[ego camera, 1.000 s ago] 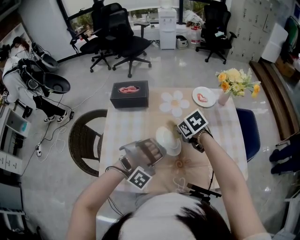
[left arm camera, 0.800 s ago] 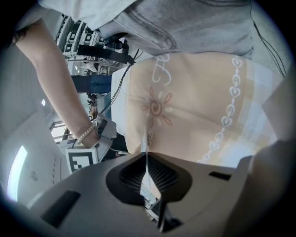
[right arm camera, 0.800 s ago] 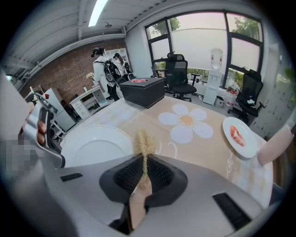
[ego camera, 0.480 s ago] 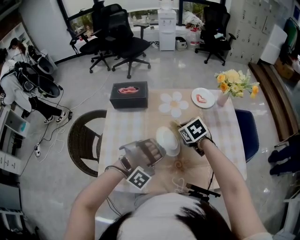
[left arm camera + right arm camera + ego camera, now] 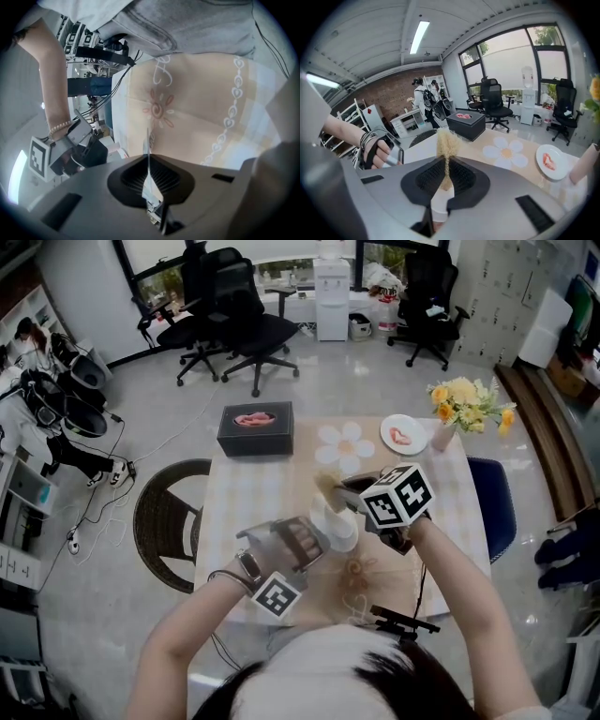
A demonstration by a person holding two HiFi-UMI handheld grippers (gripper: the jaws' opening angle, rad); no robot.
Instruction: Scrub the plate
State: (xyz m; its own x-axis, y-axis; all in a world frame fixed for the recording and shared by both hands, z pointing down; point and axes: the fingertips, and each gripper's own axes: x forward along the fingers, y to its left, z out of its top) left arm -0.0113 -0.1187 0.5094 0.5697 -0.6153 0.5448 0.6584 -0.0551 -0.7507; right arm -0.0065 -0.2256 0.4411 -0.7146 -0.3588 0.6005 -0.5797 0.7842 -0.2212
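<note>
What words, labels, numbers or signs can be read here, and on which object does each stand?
No words or numbers can be read in any view.
Marker cube of the right gripper: black-and-white square patterns, no letters.
Marker cube of the left gripper: the same.
Tablecloth: printed swirls and hearts, no text.
Plate and brush: no print visible.
Shelf: a red diamond mark, nothing legible.

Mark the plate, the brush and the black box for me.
plate [image 5: 335, 523]: head view, on its white surface.
brush [image 5: 447, 140]: right gripper view, on the bristle tuft.
black box [image 5: 253, 445]: head view, on its front wall.
</note>
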